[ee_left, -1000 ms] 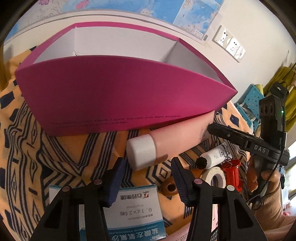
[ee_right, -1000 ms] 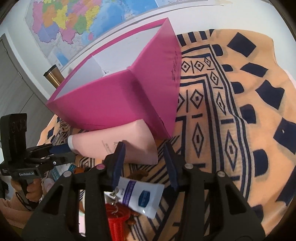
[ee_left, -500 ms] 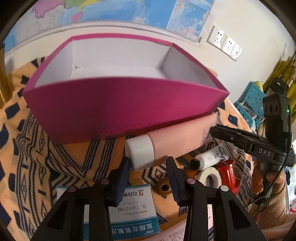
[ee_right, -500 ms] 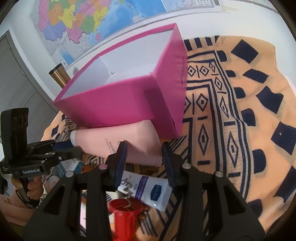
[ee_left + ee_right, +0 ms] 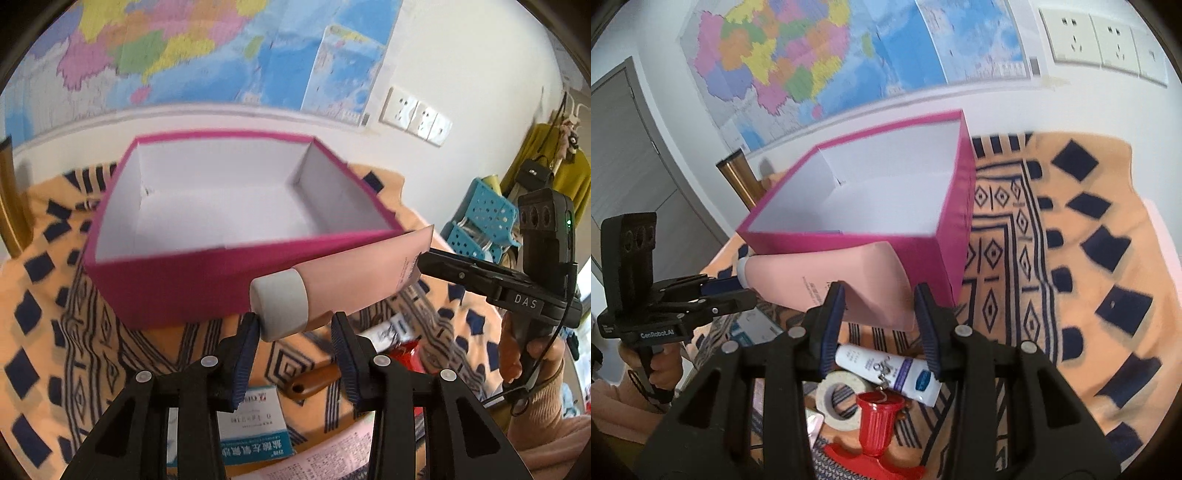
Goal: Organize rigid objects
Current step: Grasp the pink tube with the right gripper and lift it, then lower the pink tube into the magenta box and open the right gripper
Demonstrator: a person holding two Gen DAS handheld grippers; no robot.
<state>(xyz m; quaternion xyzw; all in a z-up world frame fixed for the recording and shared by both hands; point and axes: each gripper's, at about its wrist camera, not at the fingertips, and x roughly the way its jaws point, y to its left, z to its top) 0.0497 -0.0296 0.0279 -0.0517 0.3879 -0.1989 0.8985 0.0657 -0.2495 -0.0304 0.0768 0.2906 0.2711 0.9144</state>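
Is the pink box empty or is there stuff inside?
Empty as far as visible: the pink box shows only bare white floor and walls; the pink tube is outside.

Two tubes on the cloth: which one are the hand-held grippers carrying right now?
The big pink tube with the white cap, held at both ends beside the magenta box. The small white tube with the blue label lies untouched on the cloth.

My left gripper [image 5: 295,336] and right gripper [image 5: 879,314] are matte black — blue ribbed pads, silver screws on the arms. The right carries white "DAS" lettering, a green light and a thin black cable; the left reads "GenRobot.AI". My sleeves are pink knit.
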